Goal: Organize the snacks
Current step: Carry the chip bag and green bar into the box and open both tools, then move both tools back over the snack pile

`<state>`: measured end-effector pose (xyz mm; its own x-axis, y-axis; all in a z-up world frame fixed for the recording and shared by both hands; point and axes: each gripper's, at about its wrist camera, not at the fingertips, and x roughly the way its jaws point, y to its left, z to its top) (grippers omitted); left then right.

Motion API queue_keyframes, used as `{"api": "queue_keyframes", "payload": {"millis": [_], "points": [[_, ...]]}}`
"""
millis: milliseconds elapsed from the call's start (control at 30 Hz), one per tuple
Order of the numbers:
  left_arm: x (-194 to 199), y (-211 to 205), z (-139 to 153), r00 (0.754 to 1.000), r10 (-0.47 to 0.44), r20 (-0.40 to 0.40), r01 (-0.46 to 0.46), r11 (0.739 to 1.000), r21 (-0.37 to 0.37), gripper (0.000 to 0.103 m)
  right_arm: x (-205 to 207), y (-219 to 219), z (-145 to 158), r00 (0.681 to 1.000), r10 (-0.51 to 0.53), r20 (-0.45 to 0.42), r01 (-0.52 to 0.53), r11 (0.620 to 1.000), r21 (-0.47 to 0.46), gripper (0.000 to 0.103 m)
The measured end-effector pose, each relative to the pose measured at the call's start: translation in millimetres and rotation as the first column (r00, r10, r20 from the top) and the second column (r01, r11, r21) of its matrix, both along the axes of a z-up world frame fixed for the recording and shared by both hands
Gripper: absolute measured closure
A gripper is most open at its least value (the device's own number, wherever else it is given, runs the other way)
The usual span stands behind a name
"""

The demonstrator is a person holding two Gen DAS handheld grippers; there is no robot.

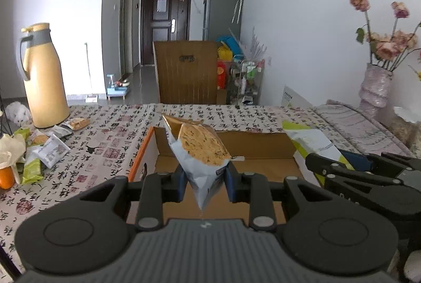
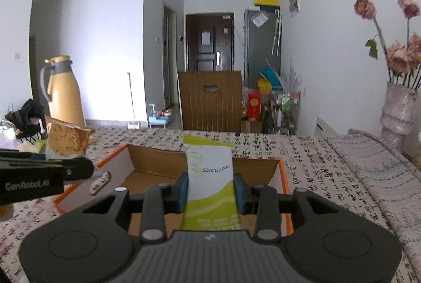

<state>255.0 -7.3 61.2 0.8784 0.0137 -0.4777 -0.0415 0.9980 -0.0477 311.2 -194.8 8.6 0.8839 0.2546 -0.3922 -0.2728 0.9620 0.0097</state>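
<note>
My left gripper (image 1: 205, 184) is shut on a silver snack packet (image 1: 200, 151) printed with a golden cracker, held above the open cardboard box (image 1: 263, 144). My right gripper (image 2: 211, 190) is shut on a white and green snack packet (image 2: 210, 175), also above the box (image 2: 152, 159). In the left wrist view the right gripper (image 1: 350, 164) and its green packet (image 1: 315, 140) show at the right. In the right wrist view the left gripper (image 2: 86, 167) and cracker packet (image 2: 64, 142) show at the left. Several loose snack packets (image 1: 50, 148) lie on the patterned tablecloth at the left.
A tall yellow thermos jug (image 1: 43, 77) stands at the table's far left, with an orange (image 1: 6, 177) near the left edge. A vase of dried flowers (image 1: 376, 85) stands at the far right. A wooden chair back (image 1: 186, 72) rises behind the table.
</note>
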Motion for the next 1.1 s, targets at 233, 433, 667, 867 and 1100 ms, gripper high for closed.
{"api": "queue_keyframes", "payload": {"millis": [233,433,667,867,1100], "points": [[37.6,3.9,-23.7,0.996,0.024,-0.086,-0.024,1.0,0.002,0.074,48.3,11.3,-21.9,0.994,-0.014,-0.106,0.008,0.998,-0.063,0.068],[46.9,10.7,-38.3,0.991,0.032,-0.132,-0.034,0.999,-0.014,0.065,57.3,11.2,-37.8,0.986,-0.019,-0.165,0.008,0.998,-0.066,0.065],[30.3,12.1,-23.9,0.995,0.084,-0.054,-0.084,0.996,-0.001,0.0,48.4,-6.3,-34.2,0.99,-0.046,-0.13,0.042,0.999,-0.032,0.007],[15.5,13.1,-10.4,0.997,0.08,-0.016,-0.08,0.997,-0.005,0.0,31.8,-23.2,-27.7,0.991,-0.058,-0.123,0.06,0.998,0.012,0.0],[-12.0,9.6,-2.3,0.998,0.057,0.01,-0.056,0.998,-0.007,0.0,-5.0,-32.1,-13.9,0.996,-0.043,-0.075,0.046,0.998,0.037,0.0]]}}
